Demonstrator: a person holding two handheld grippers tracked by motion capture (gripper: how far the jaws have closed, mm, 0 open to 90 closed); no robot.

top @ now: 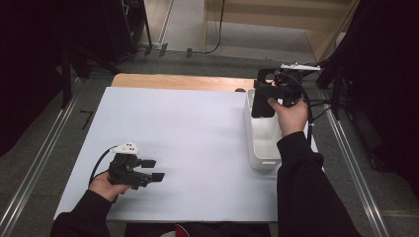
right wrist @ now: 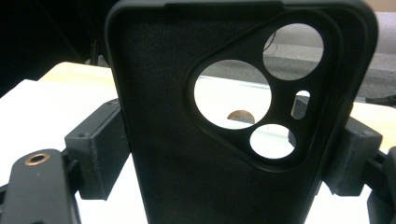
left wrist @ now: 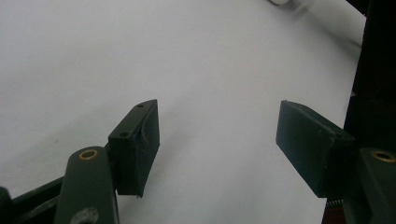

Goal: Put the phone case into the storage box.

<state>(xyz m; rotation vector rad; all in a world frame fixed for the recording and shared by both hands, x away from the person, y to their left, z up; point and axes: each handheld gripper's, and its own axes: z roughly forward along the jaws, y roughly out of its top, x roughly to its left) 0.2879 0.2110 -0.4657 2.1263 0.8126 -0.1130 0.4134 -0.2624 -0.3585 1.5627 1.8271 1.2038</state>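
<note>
A black phone case [top: 263, 95] with round camera cut-outs hangs upright above the white bin [top: 262, 148] at the table's right side. My right gripper [top: 276, 89] is shut on the phone case [right wrist: 210, 140], one pad pressed to each long edge. Low on the left of the white table, my left gripper [top: 154, 170] rests in the hand and points right. Its jaws stand wide apart in the left gripper view, with nothing between the left gripper [left wrist: 217, 144] pads but bare white table.
A white sheet [top: 173, 138] covers the table, with a strip of bare wood [top: 183, 81] along the far edge. Metal rails [top: 34, 168] run along both sides. Dark stands and cables crowd the right side past the bin.
</note>
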